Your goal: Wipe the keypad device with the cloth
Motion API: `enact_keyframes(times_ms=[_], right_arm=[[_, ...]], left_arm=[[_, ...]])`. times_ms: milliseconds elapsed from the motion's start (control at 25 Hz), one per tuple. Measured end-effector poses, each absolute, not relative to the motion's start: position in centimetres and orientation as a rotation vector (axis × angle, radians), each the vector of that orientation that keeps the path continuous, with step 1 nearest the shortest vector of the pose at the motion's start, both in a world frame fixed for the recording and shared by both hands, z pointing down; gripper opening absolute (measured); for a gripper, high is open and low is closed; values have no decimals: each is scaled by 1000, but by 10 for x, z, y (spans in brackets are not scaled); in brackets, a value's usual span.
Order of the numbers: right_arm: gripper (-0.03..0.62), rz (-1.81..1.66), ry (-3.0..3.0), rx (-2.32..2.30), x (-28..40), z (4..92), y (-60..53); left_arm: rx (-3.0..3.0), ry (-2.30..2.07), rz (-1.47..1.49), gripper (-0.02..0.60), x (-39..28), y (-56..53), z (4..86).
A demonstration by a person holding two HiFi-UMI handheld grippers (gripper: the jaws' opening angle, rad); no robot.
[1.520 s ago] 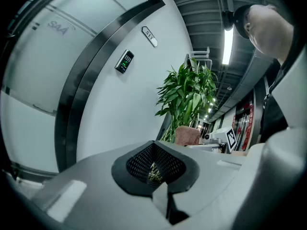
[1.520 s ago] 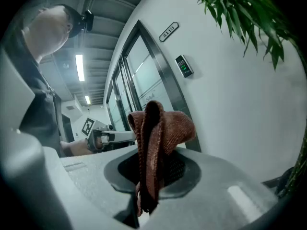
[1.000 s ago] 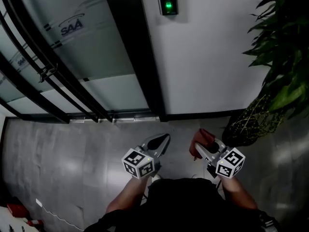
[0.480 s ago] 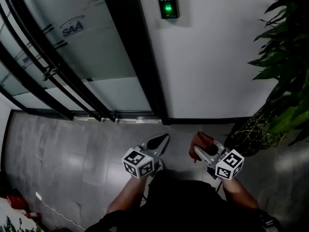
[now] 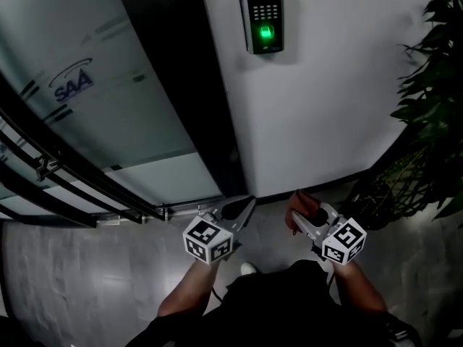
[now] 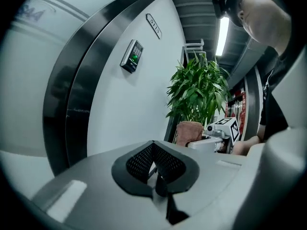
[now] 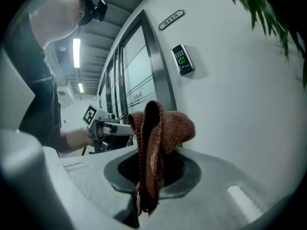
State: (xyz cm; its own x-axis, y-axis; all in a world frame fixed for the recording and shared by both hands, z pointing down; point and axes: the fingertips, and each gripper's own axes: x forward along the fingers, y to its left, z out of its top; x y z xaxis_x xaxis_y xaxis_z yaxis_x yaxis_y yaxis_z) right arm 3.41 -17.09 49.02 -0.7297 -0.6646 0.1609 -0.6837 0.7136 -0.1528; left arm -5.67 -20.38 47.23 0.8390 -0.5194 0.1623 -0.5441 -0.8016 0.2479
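Keypad device [image 5: 262, 15], one only, is fixed high on the white wall [image 5: 325, 107], with a green light glowing under its buttons. Two grippers are held low, well below the device and touching neither it nor each other. The left gripper [image 5: 239, 210], below and slightly left of the device, has its jaws pressed together with nothing between them. The right gripper [image 5: 309, 220], below and slightly right of the device, pinches one reddish-brown cloth [image 5: 299, 203], which bunches above the jaws and hangs down between them. One dark door frame [image 5: 188, 85] runs just left of the device, with one glass panel [image 5: 94, 114] beyond it. One leafy potted plant [image 5: 427, 121] stands well to the device's right.
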Motion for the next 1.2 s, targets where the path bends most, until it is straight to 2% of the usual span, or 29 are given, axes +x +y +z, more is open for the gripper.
enact_keyframes(times_ms=[240, 440, 760, 920, 1200], right_arm=[[49, -340, -2546, 1060, 48, 412, -253], [49, -846, -2385, 1012, 40, 285, -301], [49, -1429, -1715, 1125, 2, 139, -375], [49, -1566, -1389, 1188, -3, 98, -411], [49, -1619, -1249, 1200, -12, 74, -434]], left_arm=[[2826, -718, 77, 17, -24, -247, 422], [2899, -756, -76, 17, 0, -272, 358], [2912, -614, -25, 17, 38, -253, 368], [2911, -627, -20, 17, 33, -256, 370], [2882, -645, -40, 17, 25, -257, 374]])
